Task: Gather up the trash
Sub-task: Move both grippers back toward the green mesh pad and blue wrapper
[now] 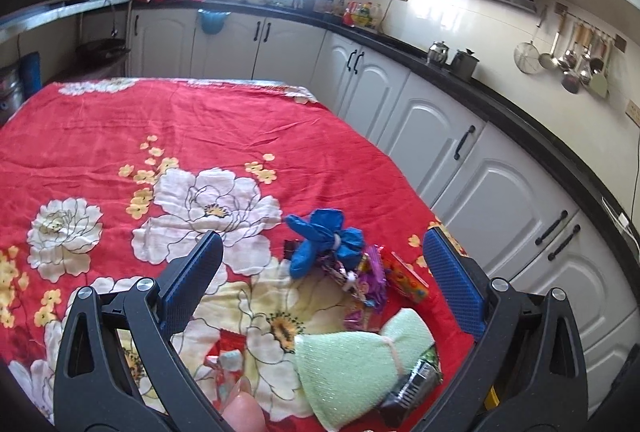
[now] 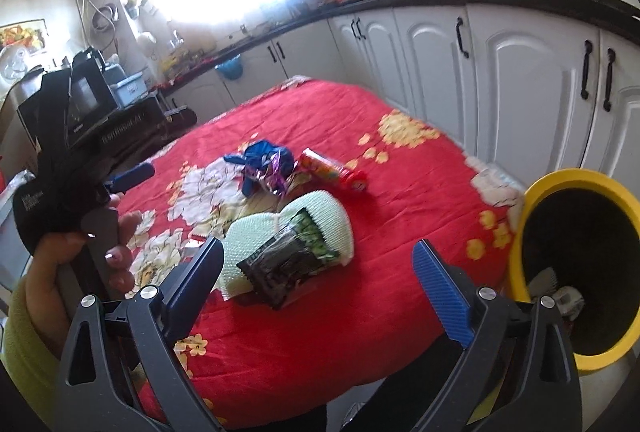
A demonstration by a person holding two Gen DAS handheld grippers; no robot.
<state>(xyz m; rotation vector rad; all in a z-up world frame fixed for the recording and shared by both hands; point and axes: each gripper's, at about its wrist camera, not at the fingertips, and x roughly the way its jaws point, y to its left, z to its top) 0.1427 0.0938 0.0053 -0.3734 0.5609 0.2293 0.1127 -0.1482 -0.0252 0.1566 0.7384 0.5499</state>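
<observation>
Trash lies in a loose cluster on a table spread with a crumpled red cloth [image 1: 120, 128] printed with big white and yellow flowers. The only container is a bin [image 2: 532, 200] with a thick yellow rim and a dark inside, standing at the table's right edge; pale crumpled scraps [image 2: 562, 298] sit at its bottom. Only the right wrist view shows the bin.

The pieces differ in make. A blue bag [image 1: 324, 240], soft and knotted into a bunch, lies farthest out. Beside it is a shiny purple foil wrapper [image 1: 368, 280], creased and glinting, and a long red box [image 1: 406, 276] with bright printing. Nearer is a pale green cloth [image 1: 352, 356] with a nubbly weave, pinched at the middle by a band. A glossy dark packet [image 2: 292, 264] with green printing rests on top of that cloth; the left wrist view catches only its end.

Left gripper [image 1: 322, 272] has its jaws wide, its blue ribbed pads either side of the cluster with nothing pressed between them. Right gripper [image 2: 318, 266] likewise stands wide, above the dark packet without touching it. The right wrist view also shows the hand [image 2: 60, 264] on the left gripper's handle, with a yellow-green sleeve [image 2: 20, 352].
</observation>
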